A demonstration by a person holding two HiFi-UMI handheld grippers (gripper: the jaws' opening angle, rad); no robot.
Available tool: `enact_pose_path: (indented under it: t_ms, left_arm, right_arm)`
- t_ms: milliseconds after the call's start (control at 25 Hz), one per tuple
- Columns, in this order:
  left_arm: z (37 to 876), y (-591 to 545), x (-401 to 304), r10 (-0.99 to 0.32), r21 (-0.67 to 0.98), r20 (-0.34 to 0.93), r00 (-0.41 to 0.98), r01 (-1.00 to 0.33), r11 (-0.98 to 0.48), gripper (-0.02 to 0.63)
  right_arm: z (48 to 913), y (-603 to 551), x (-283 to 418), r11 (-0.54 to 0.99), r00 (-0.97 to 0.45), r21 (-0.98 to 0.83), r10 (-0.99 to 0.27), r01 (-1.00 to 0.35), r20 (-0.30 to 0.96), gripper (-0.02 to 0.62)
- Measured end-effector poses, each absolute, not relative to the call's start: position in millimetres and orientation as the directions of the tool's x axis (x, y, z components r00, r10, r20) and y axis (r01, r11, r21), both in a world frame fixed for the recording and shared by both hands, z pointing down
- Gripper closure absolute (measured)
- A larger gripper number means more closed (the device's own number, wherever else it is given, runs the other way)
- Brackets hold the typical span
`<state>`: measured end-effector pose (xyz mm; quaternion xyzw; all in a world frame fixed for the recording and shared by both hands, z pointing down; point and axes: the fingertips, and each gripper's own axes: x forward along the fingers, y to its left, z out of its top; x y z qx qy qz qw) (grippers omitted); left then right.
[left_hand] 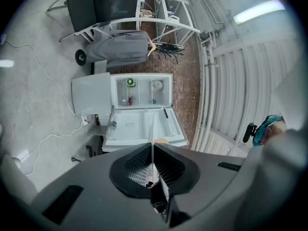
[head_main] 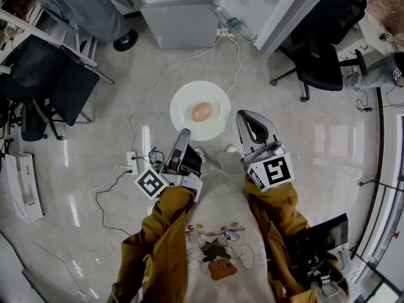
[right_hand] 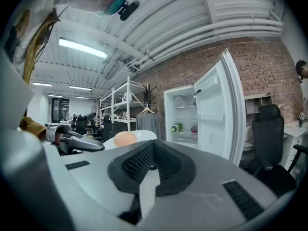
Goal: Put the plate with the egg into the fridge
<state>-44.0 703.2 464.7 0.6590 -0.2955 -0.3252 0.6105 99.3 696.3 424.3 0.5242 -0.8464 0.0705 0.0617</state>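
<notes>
Plate (head_main: 182,101) and egg (head_main: 202,112) hang above the floor just short of the open fridge (head_main: 180,21), not yet inside. On the plate's edge farthest from the fridge, the left gripper (head_main: 184,135) has its jaws clamped on the rim. The right gripper (head_main: 243,117), jaws drawn together on nothing, sits just beside the plate's right rim. With one pinch apparently carrying the load, any tilt on the way to a shelf could roll the loose egg off or let the plate slip.
</notes>
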Motion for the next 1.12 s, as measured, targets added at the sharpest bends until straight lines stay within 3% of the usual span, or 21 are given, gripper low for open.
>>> enact_pose_path:
  t_ms: [1120]
  left_arm:
    - [487,706,-124,-0.833,0.998,-0.049,0.551,0.062,-0.018,0.586]
  right_arm:
    - [459,708,51,0.43,-0.498,-0.293,-0.839,-0.854,0.22,0.59]
